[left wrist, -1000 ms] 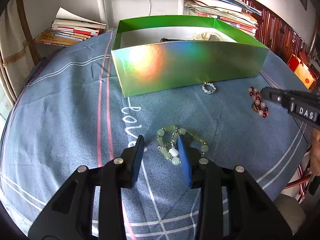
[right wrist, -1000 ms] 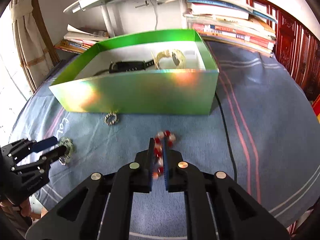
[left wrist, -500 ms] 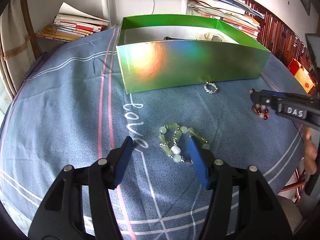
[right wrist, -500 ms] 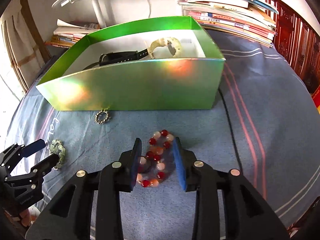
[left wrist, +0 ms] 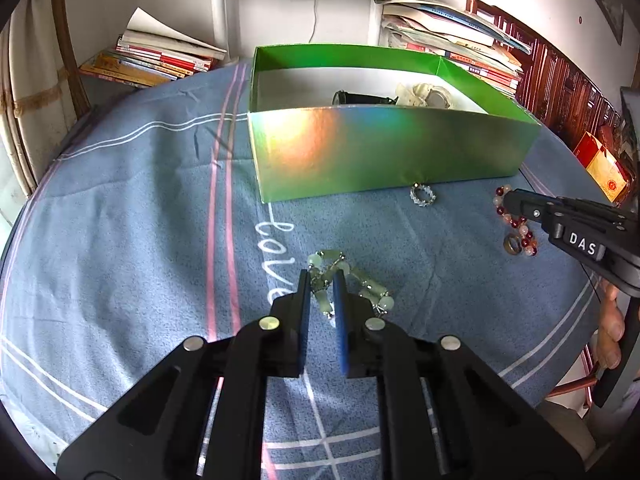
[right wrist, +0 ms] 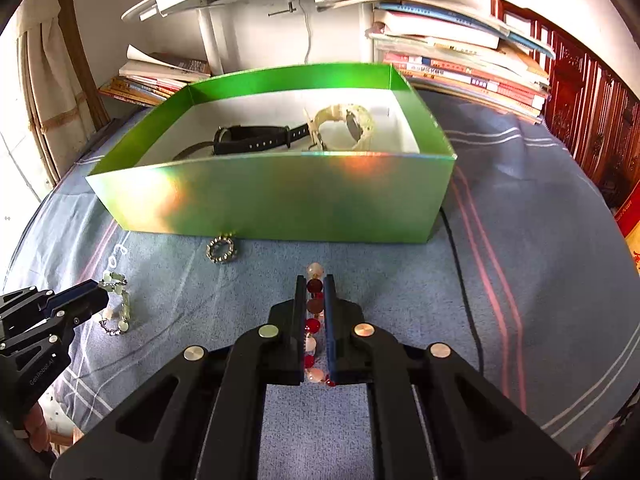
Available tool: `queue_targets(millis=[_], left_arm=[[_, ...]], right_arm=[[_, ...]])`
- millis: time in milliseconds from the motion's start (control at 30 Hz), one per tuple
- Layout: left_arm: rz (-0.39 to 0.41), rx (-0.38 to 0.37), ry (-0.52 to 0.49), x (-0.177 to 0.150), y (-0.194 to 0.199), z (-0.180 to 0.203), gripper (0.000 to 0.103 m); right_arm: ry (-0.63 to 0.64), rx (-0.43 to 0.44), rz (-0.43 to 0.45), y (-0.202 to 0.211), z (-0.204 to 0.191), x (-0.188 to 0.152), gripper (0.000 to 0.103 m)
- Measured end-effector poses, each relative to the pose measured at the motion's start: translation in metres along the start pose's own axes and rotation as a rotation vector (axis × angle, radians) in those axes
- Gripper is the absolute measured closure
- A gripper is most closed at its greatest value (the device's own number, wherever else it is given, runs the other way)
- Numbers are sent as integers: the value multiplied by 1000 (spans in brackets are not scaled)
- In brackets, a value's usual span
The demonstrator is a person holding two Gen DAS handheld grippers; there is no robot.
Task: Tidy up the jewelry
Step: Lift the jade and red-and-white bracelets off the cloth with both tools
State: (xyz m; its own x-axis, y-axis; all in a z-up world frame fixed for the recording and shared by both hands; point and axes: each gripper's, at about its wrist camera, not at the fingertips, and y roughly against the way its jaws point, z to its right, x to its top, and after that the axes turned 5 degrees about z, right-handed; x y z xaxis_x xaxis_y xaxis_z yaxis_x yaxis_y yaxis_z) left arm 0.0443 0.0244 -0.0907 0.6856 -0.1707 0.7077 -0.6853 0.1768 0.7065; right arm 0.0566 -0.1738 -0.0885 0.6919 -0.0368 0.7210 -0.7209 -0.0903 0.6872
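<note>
Both tongs have just narrowed: the left tongs (left wrist: 321, 280) now pinch the green bead bracelet (left wrist: 352, 284) and the right tongs (right wrist: 311, 292) the red bead bracelet (right wrist: 313, 320), both low over the worktop's near edge, ready for lifting into the green box (right wrist: 280, 196).

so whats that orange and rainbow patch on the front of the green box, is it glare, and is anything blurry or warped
Left wrist view: glare, a warm orange-to-blue sheen on the foil front of the green box; the tablecloth stripes bow from fisheye distortion.
Right wrist view: the same box shows two orange hotspots; the red bead bracelet stays sharp between the jaws, and the bookshelf edges curve.
</note>
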Motion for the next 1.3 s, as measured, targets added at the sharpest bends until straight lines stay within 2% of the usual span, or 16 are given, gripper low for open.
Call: queue_targets(millis=[200,467,800,933,1133,1300], left_arm=[[43,24,-9,6,13,5,91],[77,48,-17,10,23,8,91],[84,60,0,12,24,2,91],[70,37,-7,11,22,3,91],[70,23,-3,11,22,4,91],[41,38,13,7,14,-2,91]], right_arm=[[-5,-19,47,19,1,6,95],[-12,-39,52,22,2,9,95],[-50,-95,61,25,21,9,95],[-72,-117,56,24,32,8,95],[-78,-108,54,26,35,6,95],[-66,-136,13,16,35,-1,95]])
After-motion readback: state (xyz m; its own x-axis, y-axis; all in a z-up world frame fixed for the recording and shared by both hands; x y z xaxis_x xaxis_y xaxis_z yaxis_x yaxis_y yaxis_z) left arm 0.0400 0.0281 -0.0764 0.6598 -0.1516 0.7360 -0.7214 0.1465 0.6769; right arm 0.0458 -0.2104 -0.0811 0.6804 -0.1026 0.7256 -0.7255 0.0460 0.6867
